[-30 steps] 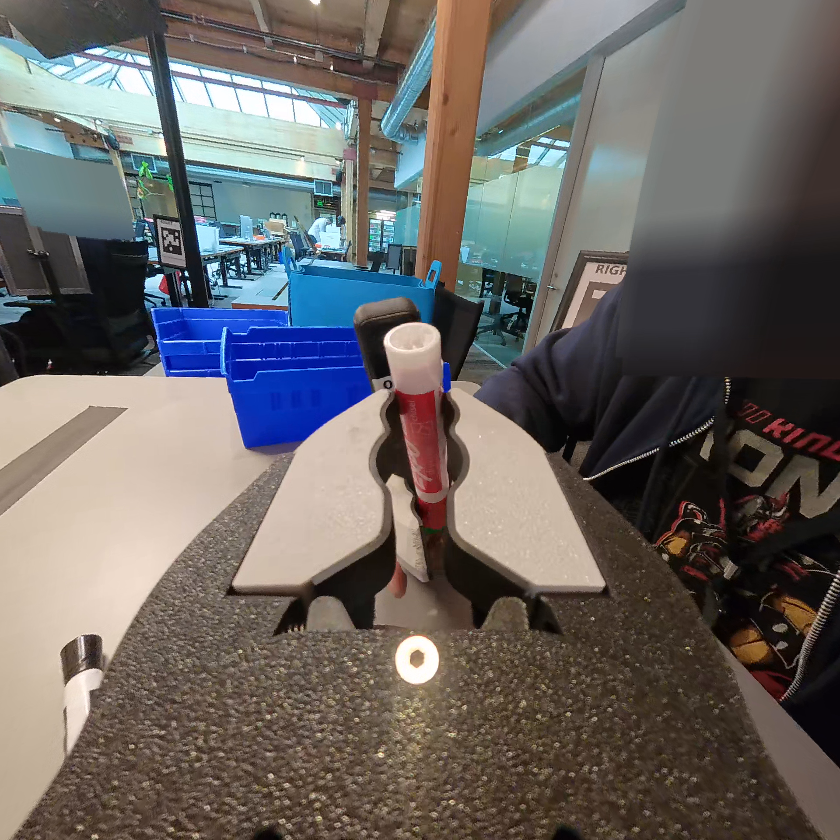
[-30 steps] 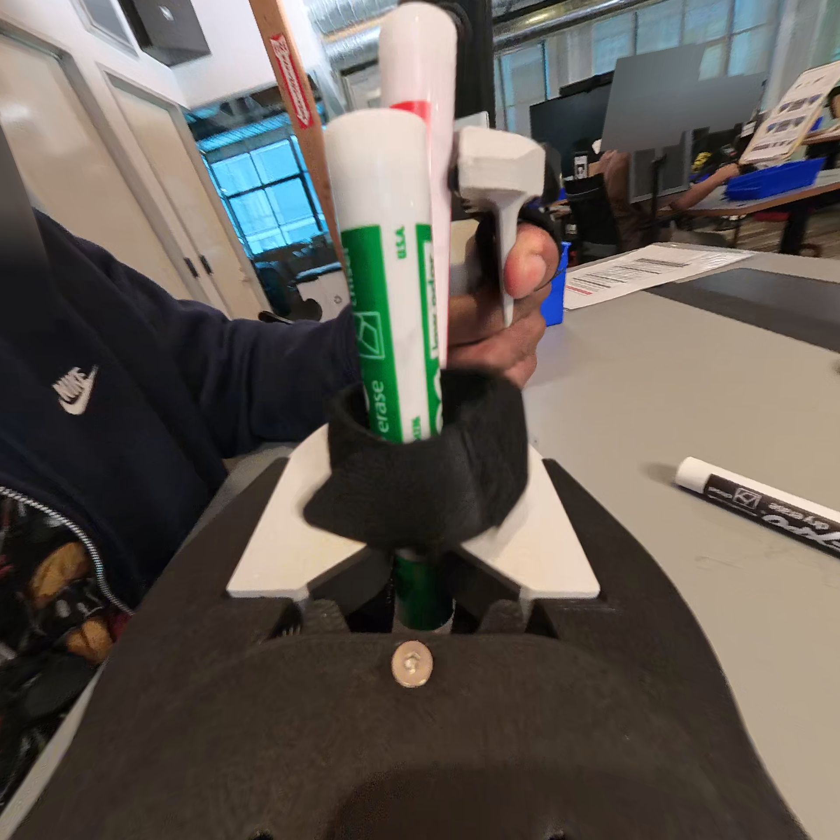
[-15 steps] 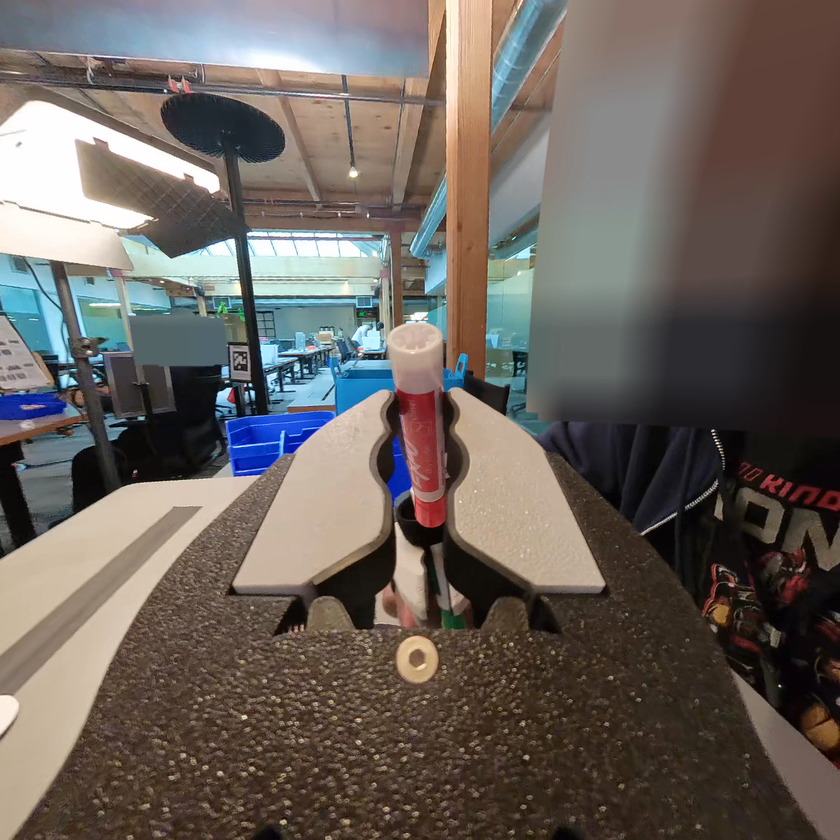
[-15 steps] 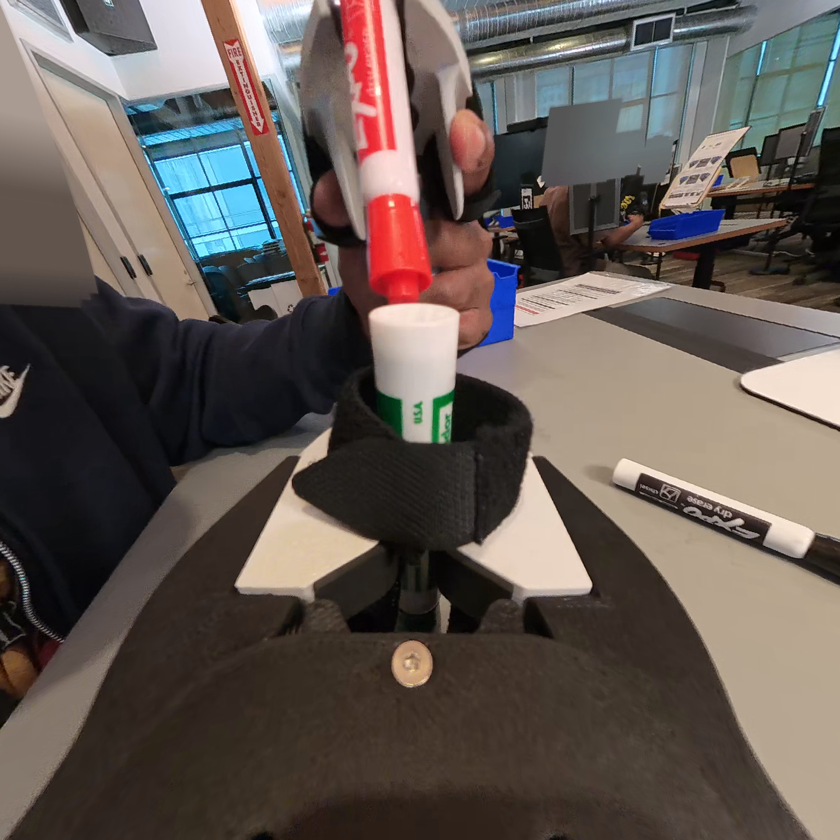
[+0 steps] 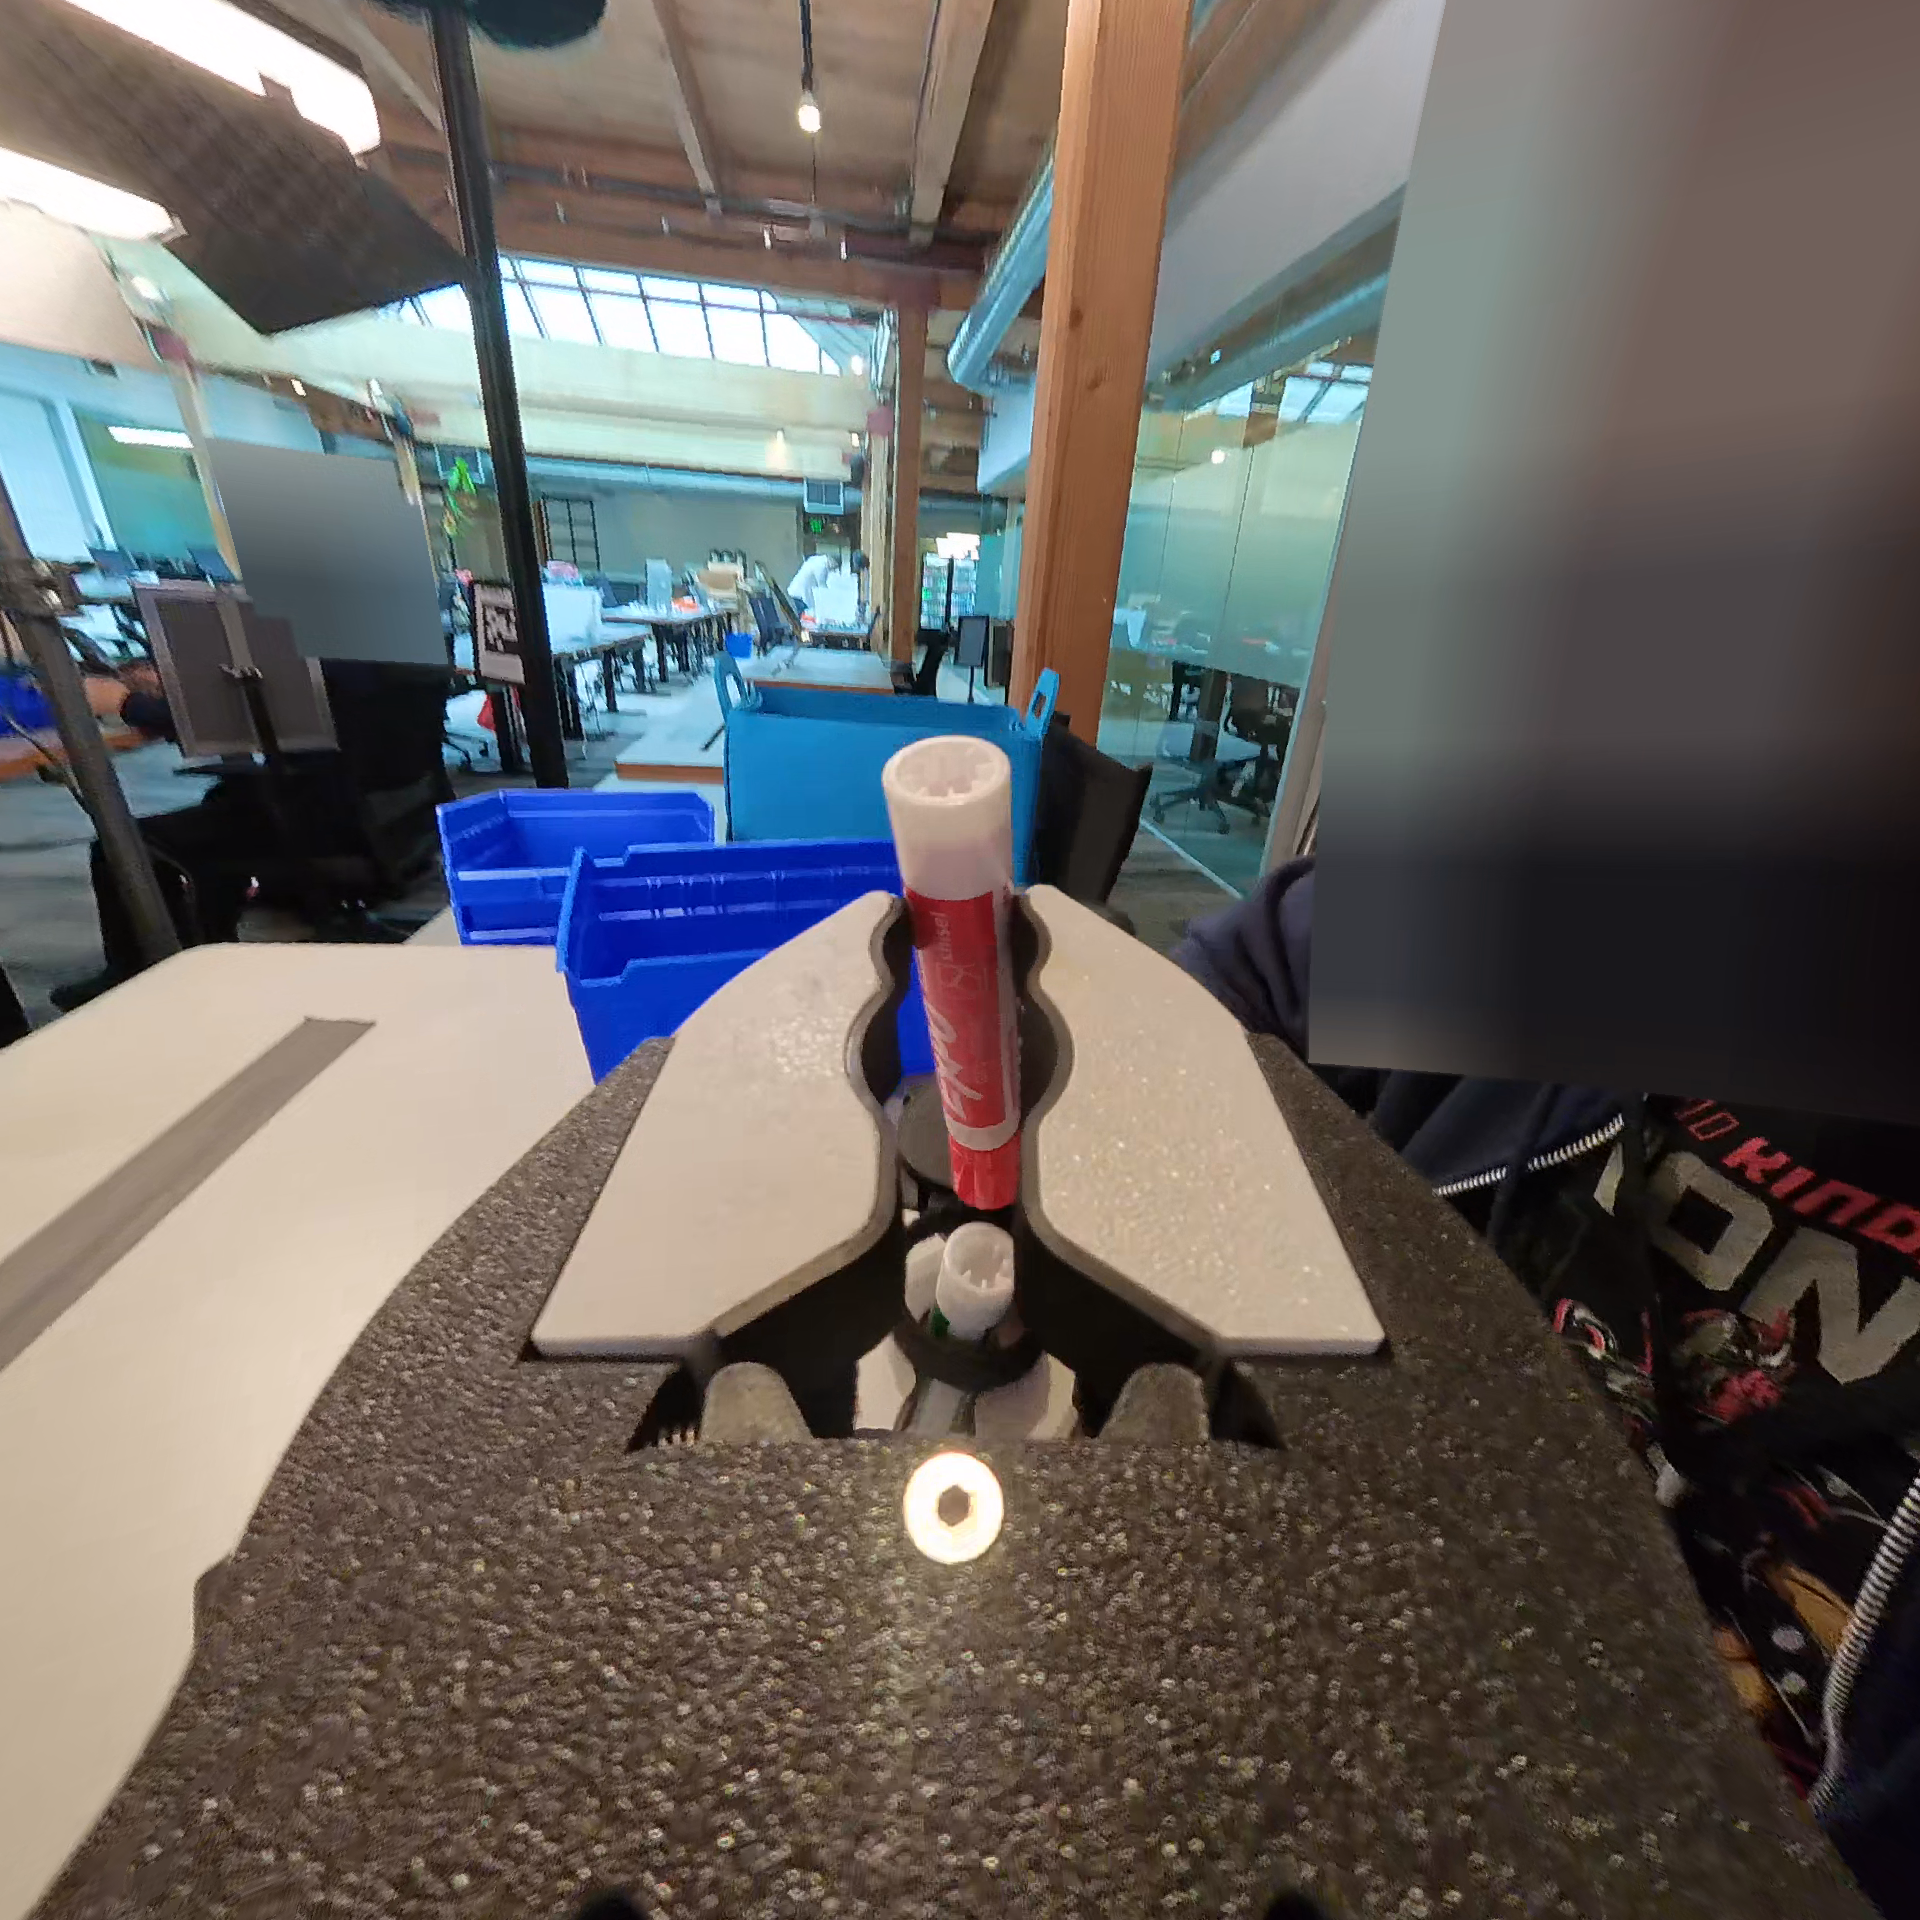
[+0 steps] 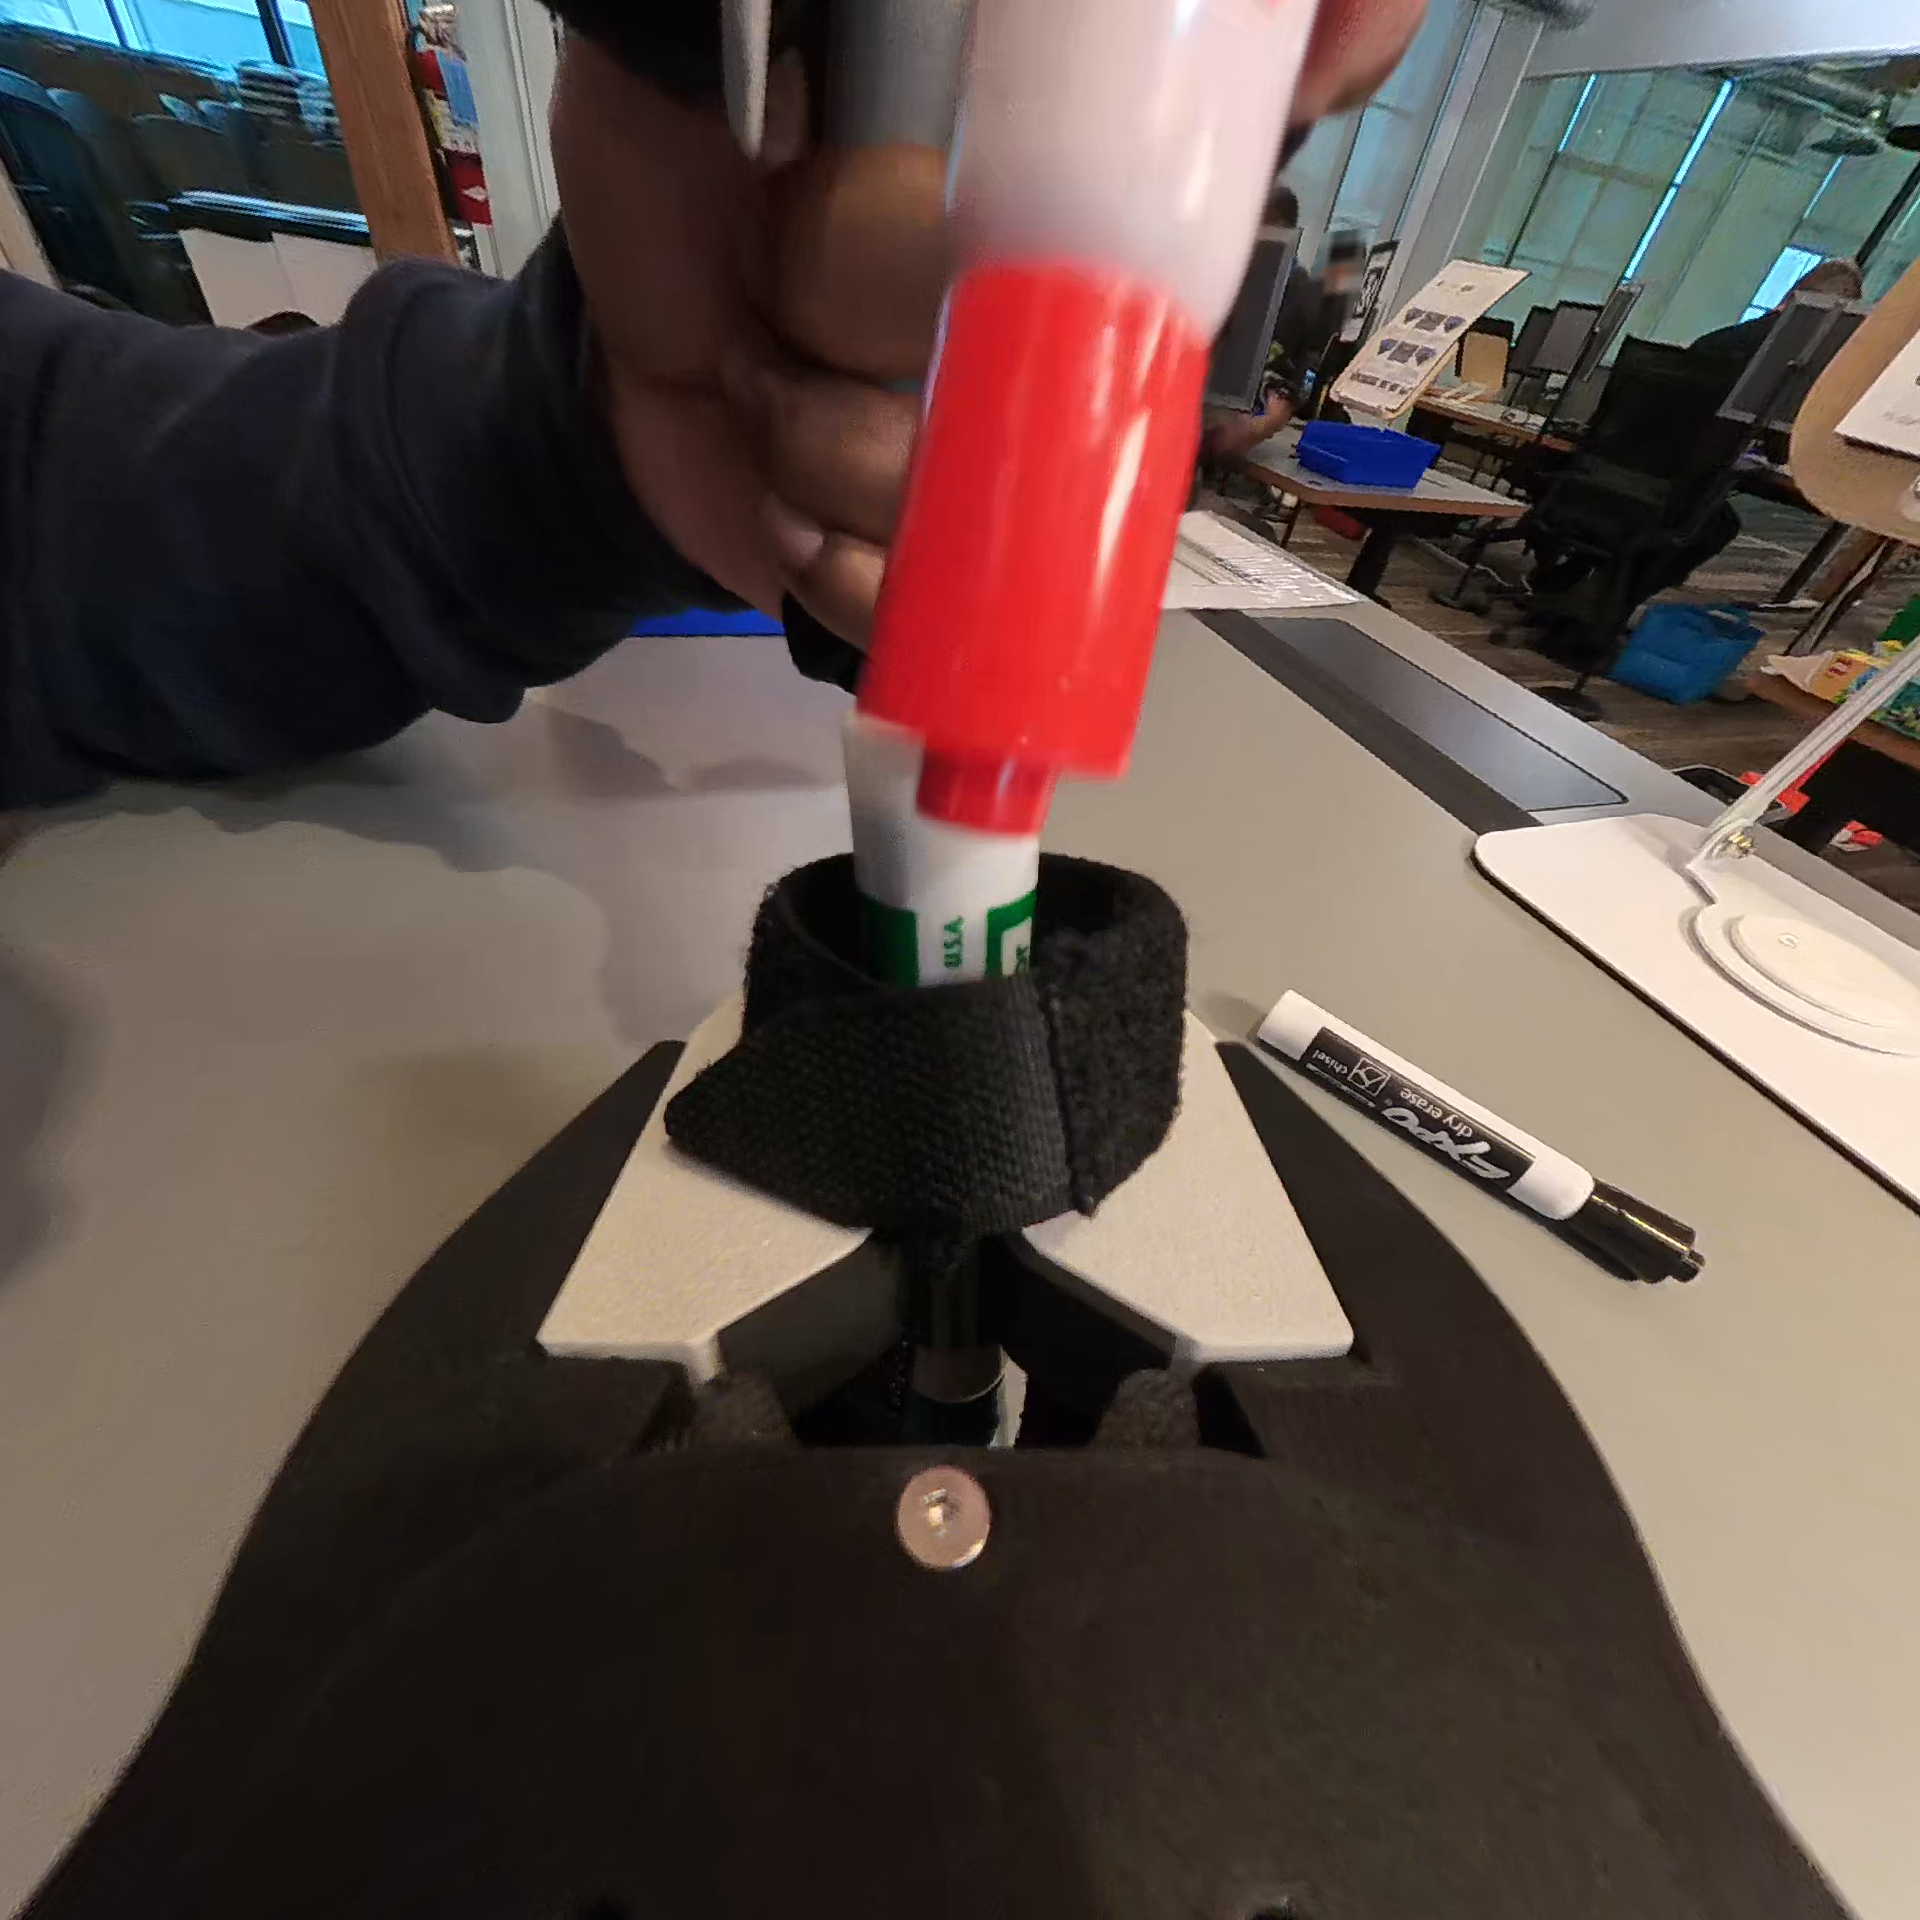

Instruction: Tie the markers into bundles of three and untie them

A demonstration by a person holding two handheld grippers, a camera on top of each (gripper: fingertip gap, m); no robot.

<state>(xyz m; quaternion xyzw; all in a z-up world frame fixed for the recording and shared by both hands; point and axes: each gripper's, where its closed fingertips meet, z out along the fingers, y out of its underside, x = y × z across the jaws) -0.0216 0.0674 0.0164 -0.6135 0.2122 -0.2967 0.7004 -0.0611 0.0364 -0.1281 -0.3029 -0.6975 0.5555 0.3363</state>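
Right wrist view: black strap loop (image 6: pixel 966 1070) contains green marker (image 6: pixel 940 914); red marker (image 6: pixel 1029 540) above.

Both wrist views look close along their own fingers, facing each other, sharing the red marker (image 5: pixel 961 1018).

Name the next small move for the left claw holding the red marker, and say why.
Probably lower the red marker cap-first into the black strap beside the green marker. The left claw is shut on it, its cap tip sits just above the strap's opening against the green marker's end, and the right claw holds the strap and green marker upright. A black marker lies on the table.
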